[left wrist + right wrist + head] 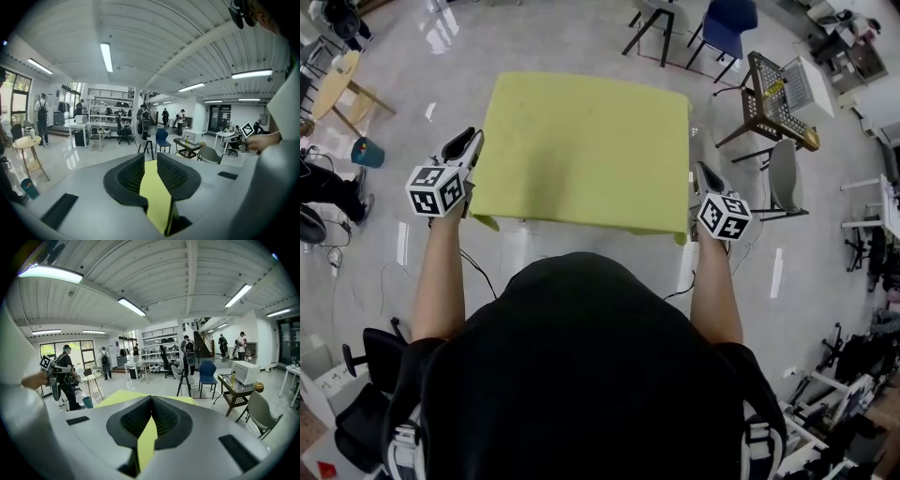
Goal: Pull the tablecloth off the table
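Tablecloth (581, 155), yellow-green, is lying spread out flat in front of the person, with its near edge hanging down in a short flap. Each near corner is sitting in a gripper.

Left gripper (469, 145): it is holding the near left corner. In the left gripper view the left gripper (151, 158) is showing its two ribbed black pads slightly apart, with a folded band of the cloth (157, 197) filling the gap and running back into the throat. The pads are pressing on the fabric from both sides.

Right gripper (705, 178): it is holding the near right corner. In the right gripper view the right gripper (151, 400) is showing its pads almost meeting at the tips, pinching a thin strip of the cloth (146, 441) that is trailing down between them. Beyond the jaws the rest of the yellow sheet is lying level.

Both forearms are reaching forward on either side of the cloth, and the marker cubes are facing up toward the head camera.

Surroundings: a blue chair (727, 23) is standing well beyond the far right corner. A wire-mesh cart (773, 98) is sitting off to the right, and a grey chair (783, 178) is just beside the right gripper. A round wooden table (333, 84) and a teal bin (367, 152) are standing off to the left on the glossy floor.
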Motion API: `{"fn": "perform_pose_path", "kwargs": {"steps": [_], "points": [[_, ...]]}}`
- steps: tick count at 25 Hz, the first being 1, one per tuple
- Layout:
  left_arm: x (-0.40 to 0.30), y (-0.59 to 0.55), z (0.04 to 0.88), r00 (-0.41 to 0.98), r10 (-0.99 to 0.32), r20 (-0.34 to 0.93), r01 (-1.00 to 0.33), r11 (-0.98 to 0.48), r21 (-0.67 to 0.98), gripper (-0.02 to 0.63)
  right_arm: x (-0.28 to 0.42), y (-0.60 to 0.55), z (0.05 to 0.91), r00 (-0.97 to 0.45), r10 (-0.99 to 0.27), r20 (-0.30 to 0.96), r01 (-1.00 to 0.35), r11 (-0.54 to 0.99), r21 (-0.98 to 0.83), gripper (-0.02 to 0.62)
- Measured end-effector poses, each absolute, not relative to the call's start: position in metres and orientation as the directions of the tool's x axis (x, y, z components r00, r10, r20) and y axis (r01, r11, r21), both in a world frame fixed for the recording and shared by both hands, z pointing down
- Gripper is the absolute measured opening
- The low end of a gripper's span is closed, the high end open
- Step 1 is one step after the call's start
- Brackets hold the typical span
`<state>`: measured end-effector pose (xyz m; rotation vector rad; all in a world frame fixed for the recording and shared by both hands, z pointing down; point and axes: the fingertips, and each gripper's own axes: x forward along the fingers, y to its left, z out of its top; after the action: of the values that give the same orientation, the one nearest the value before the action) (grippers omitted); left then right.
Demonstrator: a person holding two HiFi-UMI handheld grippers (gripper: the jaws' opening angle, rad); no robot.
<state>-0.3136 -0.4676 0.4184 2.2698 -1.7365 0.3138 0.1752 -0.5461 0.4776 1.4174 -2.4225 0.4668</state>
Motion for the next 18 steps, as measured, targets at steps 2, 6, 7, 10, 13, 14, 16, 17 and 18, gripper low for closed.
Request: {"fn": "perform_pose_path", "kwargs": {"steps": [2, 6, 7, 10, 13, 14, 16, 17, 18], "points": [[-0.320, -0.468, 0.420, 0.259, -0.909, 0.328, -0.966, -0.245, 0.082, 0.100, 0.176, -0.545, 0.484, -0.462, -0.780, 0.423, -0.882, 0.455, -0.123, 0.017], [-0.328, -0.466, 0.428, 0.257, -0.903, 0.345, -0.966, -0.243, 0.085, 0.101, 0.188, -0.541, 0.495, -0.433, -0.780, 0.452, -0.895, 0.432, -0.113, 0.017], [-0.331, -0.467, 0.431, 0.255, -0.901, 0.351, -0.967, -0.241, 0.085, 0.101, 0.194, -0.542, 0.499, -0.422, -0.781, 0.461, -0.900, 0.423, -0.109, 0.017], [-0.341, -0.465, 0.448, 0.240, -0.892, 0.383, -0.971, -0.228, 0.078, 0.103, 0.216, -0.540, 0.519, -0.382, -0.777, 0.500, -0.916, 0.389, -0.095, 0.017], [-0.366, -0.453, 0.476, 0.221, -0.873, 0.435, -0.975, -0.215, 0.064, 0.107, 0.230, -0.532, 0.544, -0.342, -0.764, 0.547, -0.930, 0.360, -0.079, 0.017], [-0.377, -0.448, 0.486, 0.215, -0.864, 0.455, -0.976, -0.209, 0.065, 0.111, 0.230, -0.530, 0.553, -0.331, -0.757, 0.564, -0.933, 0.354, -0.072, 0.017], [-0.397, -0.437, 0.509, 0.204, -0.844, 0.496, -0.978, -0.193, 0.074, 0.120, 0.235, -0.524, 0.574, -0.306, -0.741, 0.598, -0.939, 0.337, -0.063, 0.018], [-0.405, -0.432, 0.521, 0.203, -0.833, 0.515, -0.979, -0.188, 0.081, 0.126, 0.239, -0.521, 0.586, -0.292, -0.733, 0.615, -0.944, 0.325, -0.061, 0.017], [-0.413, -0.426, 0.533, 0.203, -0.822, 0.533, -0.979, -0.186, 0.086, 0.130, 0.241, -0.517, 0.598, -0.278, -0.725, 0.631, -0.948, 0.313, -0.058, 0.018]]}}
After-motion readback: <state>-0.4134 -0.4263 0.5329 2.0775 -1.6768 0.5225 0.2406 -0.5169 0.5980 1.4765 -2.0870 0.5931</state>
